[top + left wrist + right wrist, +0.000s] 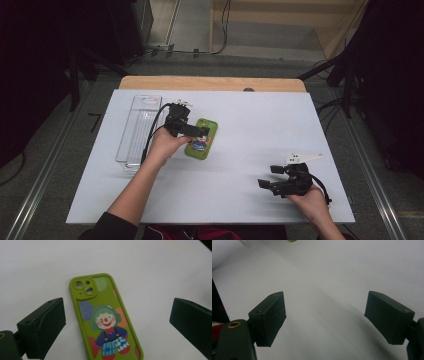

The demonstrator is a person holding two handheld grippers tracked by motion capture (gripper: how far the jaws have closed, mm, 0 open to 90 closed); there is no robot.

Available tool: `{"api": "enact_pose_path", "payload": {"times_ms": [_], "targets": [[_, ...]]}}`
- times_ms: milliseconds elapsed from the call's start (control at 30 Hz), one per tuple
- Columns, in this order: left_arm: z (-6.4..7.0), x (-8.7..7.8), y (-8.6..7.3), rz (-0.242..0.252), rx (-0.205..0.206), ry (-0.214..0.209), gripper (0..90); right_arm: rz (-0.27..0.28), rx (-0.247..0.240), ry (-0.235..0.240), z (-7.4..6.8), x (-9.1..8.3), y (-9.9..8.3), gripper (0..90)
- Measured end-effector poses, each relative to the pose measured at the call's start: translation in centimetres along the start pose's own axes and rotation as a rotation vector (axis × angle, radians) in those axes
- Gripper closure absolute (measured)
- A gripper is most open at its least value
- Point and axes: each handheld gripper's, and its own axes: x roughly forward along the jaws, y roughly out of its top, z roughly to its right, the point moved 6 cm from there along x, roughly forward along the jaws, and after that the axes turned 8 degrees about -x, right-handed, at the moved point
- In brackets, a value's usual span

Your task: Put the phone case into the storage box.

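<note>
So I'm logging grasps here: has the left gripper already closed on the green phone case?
No: in the left gripper view the left gripper has its jaws wide apart, with the green phone case lying flat on the table between them, untouched.

Phone case (201, 139) flat on the table (250, 120), left of centre, camera holes toward the far edge. Clear tray (138, 129) farther left on the same table, lengthwise front to back, apart from the case. Left gripper (196, 131) over the case, between tray and case. Right gripper (270, 176) near the front right corner, well apart.
</note>
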Motion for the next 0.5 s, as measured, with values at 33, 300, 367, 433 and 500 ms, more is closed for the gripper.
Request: {"api": "enact_pose_path", "payload": {"times_ms": [33, 300, 367, 433, 500], "targets": [[0.09, 0.1, 0.1, -0.002, 0.003, 0.002, 0.8, -0.002, -0.003, -0.001, 0.0, 0.01, 0.0, 15.4], [0.96, 0.82, 0.83, 0.006, 0.012, -0.015, 0.8, 0.0, 0.002, -0.001, 0.03, -0.01, -0.03, 15.4], [0.97, 0.98, 0.8, 0.01, 0.011, -0.015, 0.8, 0.002, 0.003, -0.001, 0.03, -0.03, -0.04, 15.4], [1.0, 1.01, 0.78, 0.021, 0.009, -0.011, 0.8, 0.001, 0.003, -0.003, 0.04, -0.05, -0.06, 15.3], [1.04, 1.01, 0.78, 0.025, 0.009, -0.015, 0.8, 0.003, 0.004, -0.002, 0.05, -0.05, -0.06, 15.3]]}}
